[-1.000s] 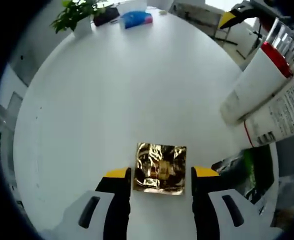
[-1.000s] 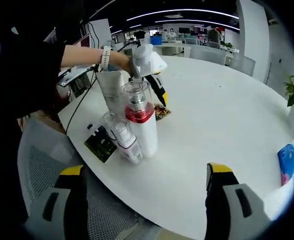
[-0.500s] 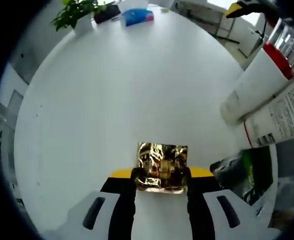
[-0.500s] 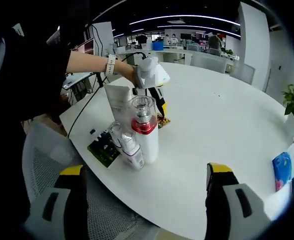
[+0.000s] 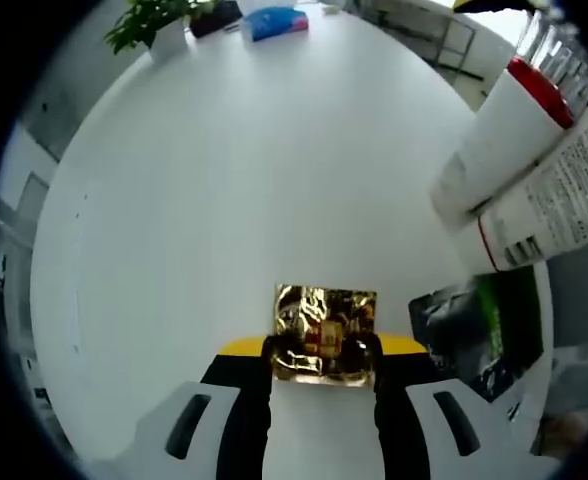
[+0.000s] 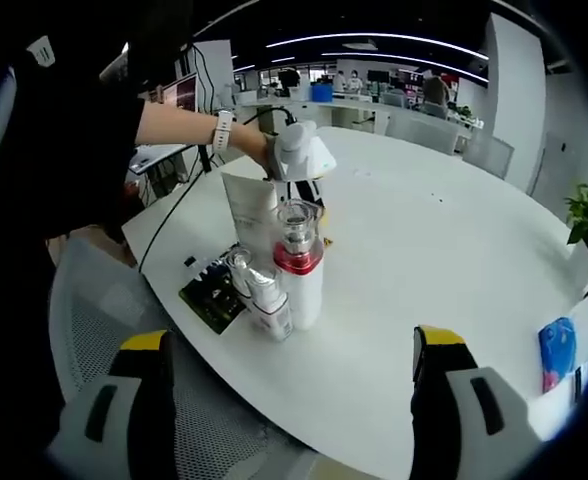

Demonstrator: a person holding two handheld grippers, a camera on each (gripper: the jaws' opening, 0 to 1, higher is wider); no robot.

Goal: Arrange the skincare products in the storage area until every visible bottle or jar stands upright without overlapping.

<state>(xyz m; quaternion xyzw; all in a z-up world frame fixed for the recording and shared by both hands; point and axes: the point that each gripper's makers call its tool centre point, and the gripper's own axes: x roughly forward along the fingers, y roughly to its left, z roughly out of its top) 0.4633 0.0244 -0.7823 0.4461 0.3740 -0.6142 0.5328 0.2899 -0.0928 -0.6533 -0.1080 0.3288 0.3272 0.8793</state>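
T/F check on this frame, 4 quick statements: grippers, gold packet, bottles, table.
1. The left gripper is shut on the gold foil packet. True.
2. The right gripper holds a bottle. False: its jaws are wide apart with nothing between them.
3. The red-collared white bottle lies on its side. False: it stands upright on the white table.
4. A potted plant sits at the table's far edge in the left gripper view. True.

The gold sachet (image 5: 324, 335) is crinkled, glossy foil, the desk (image 5: 244, 170) is smooth matt white, and the pump bottle (image 6: 300, 275) has a clear plastic cap.
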